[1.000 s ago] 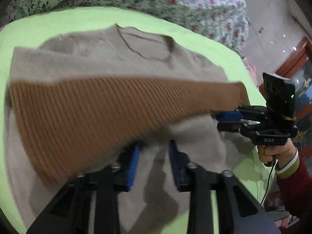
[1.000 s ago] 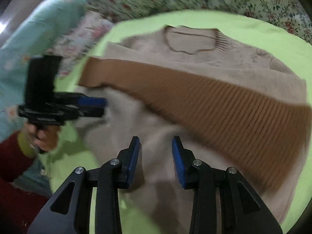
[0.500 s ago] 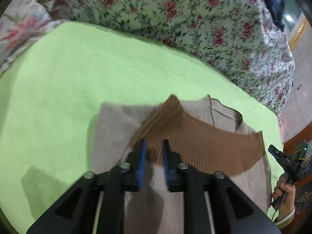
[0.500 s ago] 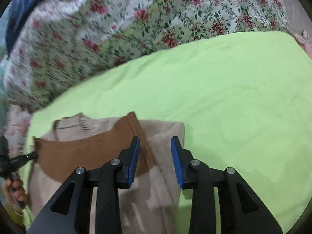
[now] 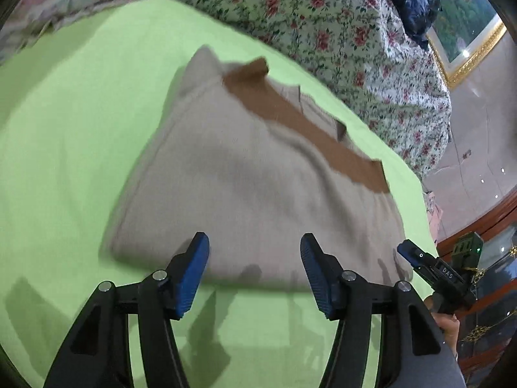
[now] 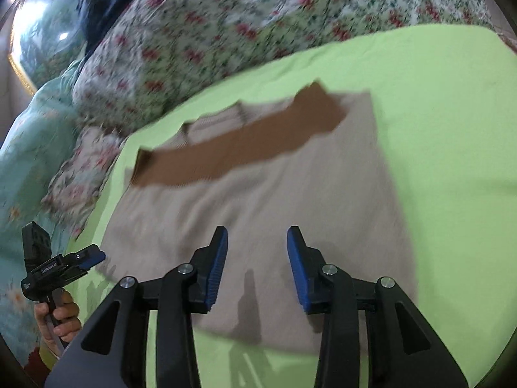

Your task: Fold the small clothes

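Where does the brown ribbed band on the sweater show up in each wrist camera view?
Left wrist: brown band runs diagonally from upper centre down to the right, across the far part of the sweater.
Right wrist: brown band runs diagonally from left of centre up to the right, across the sweater's far part.
Shared landmark: the floral quilt beyond the green sheet.

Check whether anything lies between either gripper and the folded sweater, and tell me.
Nothing visible does. The left gripper and right gripper both stand open and empty, jaws having just been opening, just short of the sweater. Only bare green sheet lies around it.
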Motion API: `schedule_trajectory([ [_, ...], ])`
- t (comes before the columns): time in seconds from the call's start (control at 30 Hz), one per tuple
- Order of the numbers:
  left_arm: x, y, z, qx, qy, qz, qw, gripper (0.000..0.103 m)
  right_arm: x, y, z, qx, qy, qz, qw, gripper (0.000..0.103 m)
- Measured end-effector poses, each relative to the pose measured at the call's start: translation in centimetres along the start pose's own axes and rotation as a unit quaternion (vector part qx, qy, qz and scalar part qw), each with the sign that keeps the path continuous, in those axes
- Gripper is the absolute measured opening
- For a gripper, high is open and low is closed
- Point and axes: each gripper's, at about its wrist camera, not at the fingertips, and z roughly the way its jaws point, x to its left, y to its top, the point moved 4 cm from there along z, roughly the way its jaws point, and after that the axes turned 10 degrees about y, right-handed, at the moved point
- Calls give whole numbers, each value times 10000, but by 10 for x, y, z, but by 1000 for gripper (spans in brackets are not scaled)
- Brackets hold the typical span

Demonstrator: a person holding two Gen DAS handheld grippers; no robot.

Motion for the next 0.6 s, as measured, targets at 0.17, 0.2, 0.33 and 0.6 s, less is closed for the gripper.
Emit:
schedule_trajectory([
  [0.17,12,-31,-1,242,-111,-292,9992,60,14,-33,0,195,174,123,9996,41],
  [0.2,14,-33,0,252,-132,-372,9989,60,17,-39,-1,226,218,151,9994,41],
  [0.33,17,-39,1,199,-212,-621,9977,64,21,-50,-3,251,275,255,9990,44],
  [0.6,28,-13,22,-167,-294,-1156,9927,77,24,-56,-4,325,328,351,9983,46],
])
